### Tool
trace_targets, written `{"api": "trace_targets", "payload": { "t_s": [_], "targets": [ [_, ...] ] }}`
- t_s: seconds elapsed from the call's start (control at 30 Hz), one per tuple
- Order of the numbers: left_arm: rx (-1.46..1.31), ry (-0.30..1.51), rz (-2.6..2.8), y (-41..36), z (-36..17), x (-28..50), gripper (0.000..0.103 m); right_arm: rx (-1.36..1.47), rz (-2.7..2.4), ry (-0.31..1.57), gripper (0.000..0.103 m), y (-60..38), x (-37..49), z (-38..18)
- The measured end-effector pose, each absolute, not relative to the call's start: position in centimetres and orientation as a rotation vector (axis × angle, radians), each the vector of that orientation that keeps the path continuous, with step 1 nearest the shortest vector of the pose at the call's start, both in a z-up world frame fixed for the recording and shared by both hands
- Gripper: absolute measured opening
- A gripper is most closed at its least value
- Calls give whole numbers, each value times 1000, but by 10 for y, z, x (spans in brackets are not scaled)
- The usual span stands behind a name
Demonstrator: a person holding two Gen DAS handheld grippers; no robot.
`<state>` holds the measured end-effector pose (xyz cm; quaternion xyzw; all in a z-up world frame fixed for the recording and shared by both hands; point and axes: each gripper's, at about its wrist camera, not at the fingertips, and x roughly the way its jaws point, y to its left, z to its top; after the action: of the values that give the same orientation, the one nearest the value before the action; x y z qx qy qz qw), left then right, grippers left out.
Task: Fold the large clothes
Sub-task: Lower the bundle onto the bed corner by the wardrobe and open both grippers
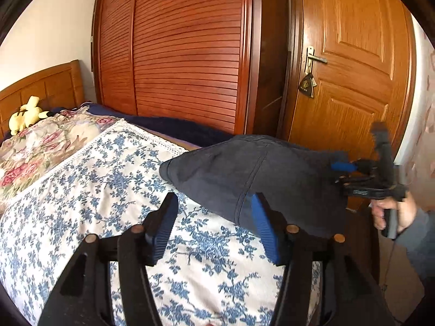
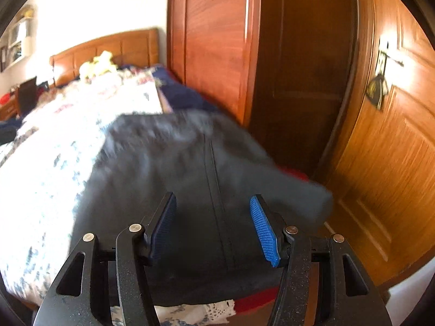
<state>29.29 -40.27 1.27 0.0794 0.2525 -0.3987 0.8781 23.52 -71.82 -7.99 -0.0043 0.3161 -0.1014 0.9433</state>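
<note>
Now both grippers stand half open, holding nothing: left gripper [image 1: 214, 225] above the bedspread [image 1: 81, 190], right gripper [image 2: 213, 228] over the dark garment [image 2: 163, 176] at the bed's corner.

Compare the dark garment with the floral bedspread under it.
The dark garment is plain charcoal with a stitched seam; the floral bedspread is white with blue flowers. The garment lies bunched near the bed's corner; the bedspread is spread flat. Both are fabric on the bed.
</note>
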Motion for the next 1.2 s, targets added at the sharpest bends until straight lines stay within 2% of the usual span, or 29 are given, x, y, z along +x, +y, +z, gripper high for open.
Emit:
{"api": "trace_targets", "payload": {
  "t_s": [0.3,0.53,0.77,0.9,1.2],
  "targets": [
    [140,488,-845,-365,31,254,56,12,-270,714,56,-743,247,-105],
    [158,461,-824,-331,38,219,56,-6,-315,735,56,-727,240,-90],
    [170,456,-755,-290,37,187,56,-23,-269,684,56,-680,215,-62],
    [169,474,-703,-266,33,175,56,-21,-193,665,65,-637,206,-54],
    [132,545,-565,-205,13,153,56,-36,72,648,69,-509,200,-49]
  ]
}}
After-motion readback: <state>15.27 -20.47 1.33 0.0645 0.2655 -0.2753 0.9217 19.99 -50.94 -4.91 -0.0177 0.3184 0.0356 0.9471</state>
